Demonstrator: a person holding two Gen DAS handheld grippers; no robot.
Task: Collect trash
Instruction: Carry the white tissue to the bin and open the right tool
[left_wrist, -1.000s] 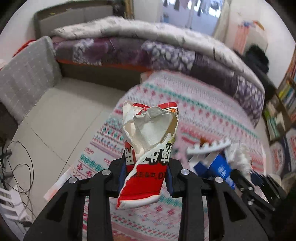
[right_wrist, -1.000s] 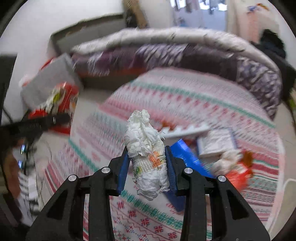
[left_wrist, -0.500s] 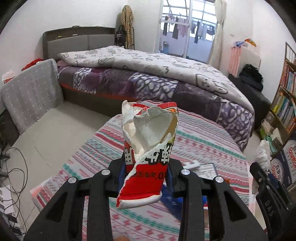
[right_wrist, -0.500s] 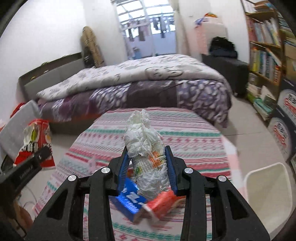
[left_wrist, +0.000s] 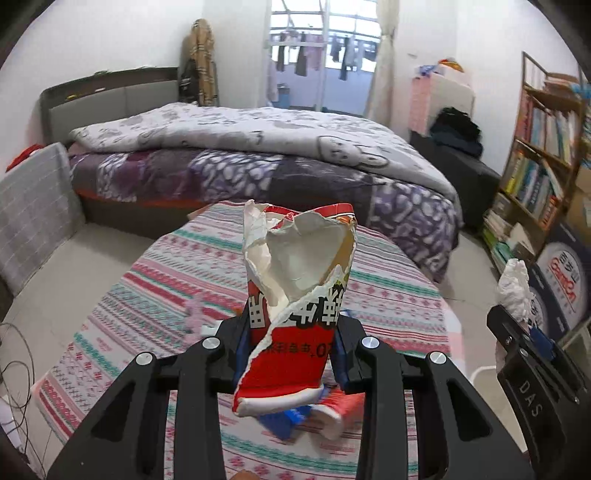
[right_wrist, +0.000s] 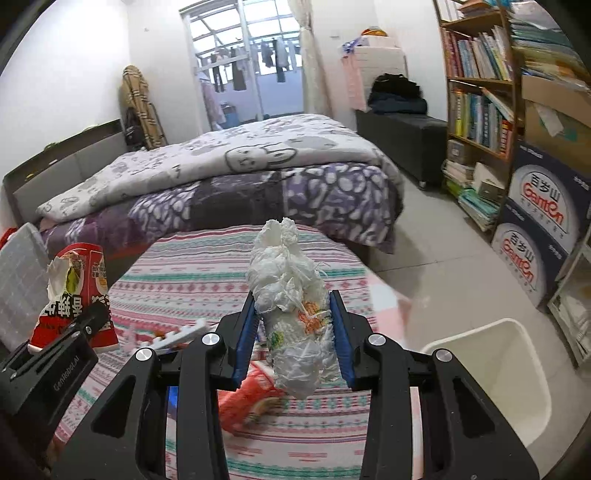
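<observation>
My left gripper (left_wrist: 291, 343) is shut on a torn red and white paper cup (left_wrist: 295, 295), held upright above the striped cloth. That cup (right_wrist: 74, 291) also shows at the left of the right wrist view. My right gripper (right_wrist: 293, 339) is shut on a crumpled white plastic bag wad (right_wrist: 290, 306); the same wad (left_wrist: 515, 288) appears at the right edge of the left wrist view. More trash lies on the cloth below: a red wrapper (right_wrist: 251, 395), a blue packet (left_wrist: 284, 421) and a white toothed strip (right_wrist: 181, 332). A white bin (right_wrist: 491, 373) stands on the floor at lower right.
A round table with a striped cloth (right_wrist: 207, 273) lies beneath both grippers. Behind it is a bed with a purple quilt (right_wrist: 240, 184). Bookshelves (right_wrist: 480, 92) and stacked water cartons (right_wrist: 539, 225) line the right wall. A grey padded panel (left_wrist: 33, 210) leans at left.
Both grippers have swung to the right and risen a little with their loads. The white bin has come further into the right wrist view, and the bed and window now fill the background.
</observation>
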